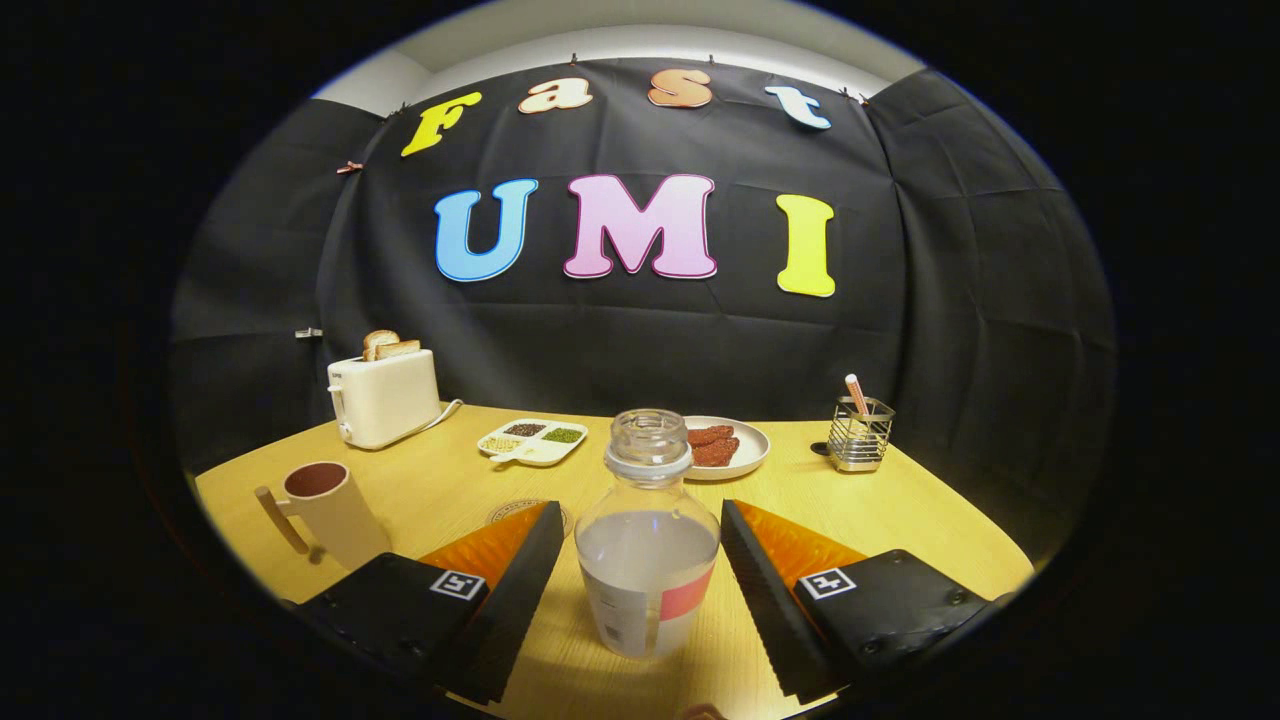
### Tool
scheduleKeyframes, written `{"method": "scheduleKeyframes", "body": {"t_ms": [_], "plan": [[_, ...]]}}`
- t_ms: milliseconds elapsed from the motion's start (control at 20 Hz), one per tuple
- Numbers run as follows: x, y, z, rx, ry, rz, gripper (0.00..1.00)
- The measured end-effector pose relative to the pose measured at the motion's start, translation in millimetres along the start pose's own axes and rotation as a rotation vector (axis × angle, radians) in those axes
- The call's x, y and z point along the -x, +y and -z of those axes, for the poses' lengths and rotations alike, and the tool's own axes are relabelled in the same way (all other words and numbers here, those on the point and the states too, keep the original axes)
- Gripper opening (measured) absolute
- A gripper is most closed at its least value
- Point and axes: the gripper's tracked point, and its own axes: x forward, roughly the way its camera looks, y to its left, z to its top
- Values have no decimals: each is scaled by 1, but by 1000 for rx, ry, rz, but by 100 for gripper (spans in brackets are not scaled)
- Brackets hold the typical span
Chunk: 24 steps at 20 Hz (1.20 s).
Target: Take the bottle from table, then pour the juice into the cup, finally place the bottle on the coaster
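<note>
Straddling the bottle, the gripper stands open, with 1 finger on each side and a gap between each finger and the glass; no grip is established.

Risk 1: closing off-centre may let 1 finger arrive first and push the bottle across the table or tip it, since the neck has no cap and the liquid inside could spill.
Risk 2: the rounded, smooth wall may slip in a grip taken too high on the shoulder.

The bottle is clear, upright, roughly half full of pale liquid, with a white and red label.

Beyond the left finger lies the coaster, partly hidden. The cup stands further left, apart from both.
</note>
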Motion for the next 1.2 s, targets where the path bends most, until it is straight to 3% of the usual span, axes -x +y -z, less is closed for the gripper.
{"method": "scheduleKeyframes", "body": {"t_ms": [450,550,600,650,900,1200], "plan": [[-10,-9,21,-33,39,21,98],[-10,-6,19,-54,40,16,93],[-11,-6,19,-49,38,18,86],[-12,-6,19,-38,37,16,81],[-9,-2,16,31,66,-7,76],[-12,4,-7,164,29,-3,75]]}}
